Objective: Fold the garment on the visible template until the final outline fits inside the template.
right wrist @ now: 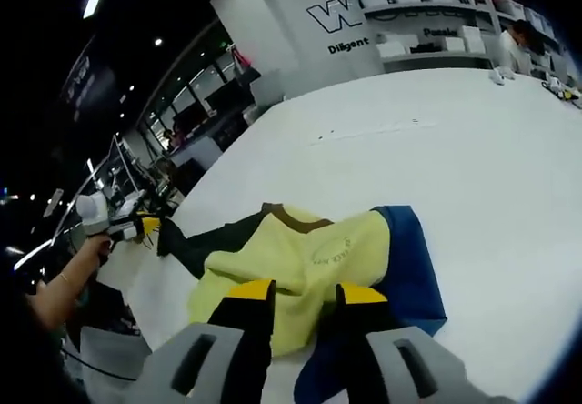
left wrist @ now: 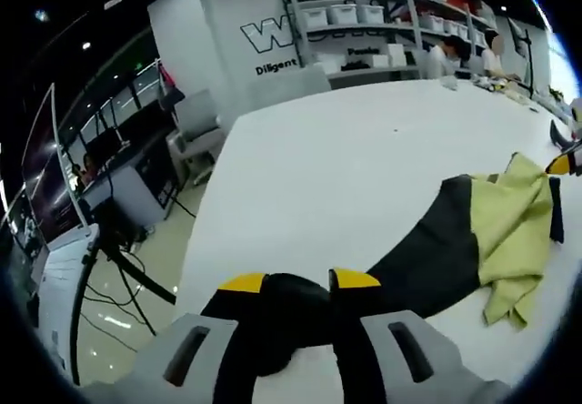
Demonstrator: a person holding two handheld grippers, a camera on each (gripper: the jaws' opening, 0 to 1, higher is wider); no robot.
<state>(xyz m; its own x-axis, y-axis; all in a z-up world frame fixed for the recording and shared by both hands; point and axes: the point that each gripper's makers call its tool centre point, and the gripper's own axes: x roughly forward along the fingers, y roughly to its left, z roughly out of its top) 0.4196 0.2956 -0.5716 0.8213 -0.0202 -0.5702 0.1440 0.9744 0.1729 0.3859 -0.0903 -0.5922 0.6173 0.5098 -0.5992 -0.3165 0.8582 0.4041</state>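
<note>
Left gripper view, left tool [left wrist: 300, 282] clamped on garment [left wrist: 436, 249] sleeve, right tool [right wrist: 307, 291] pinching hem.

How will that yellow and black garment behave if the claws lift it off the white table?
Probably floppy: the garment lies in soft creases on the table. Likely light, so it should sag between the left claw and right claw. Its folds may slip open.

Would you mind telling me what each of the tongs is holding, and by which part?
Both hold the garment: left tongs pinch its black sleeve end, right tongs its yellow-blue near edge.
</note>
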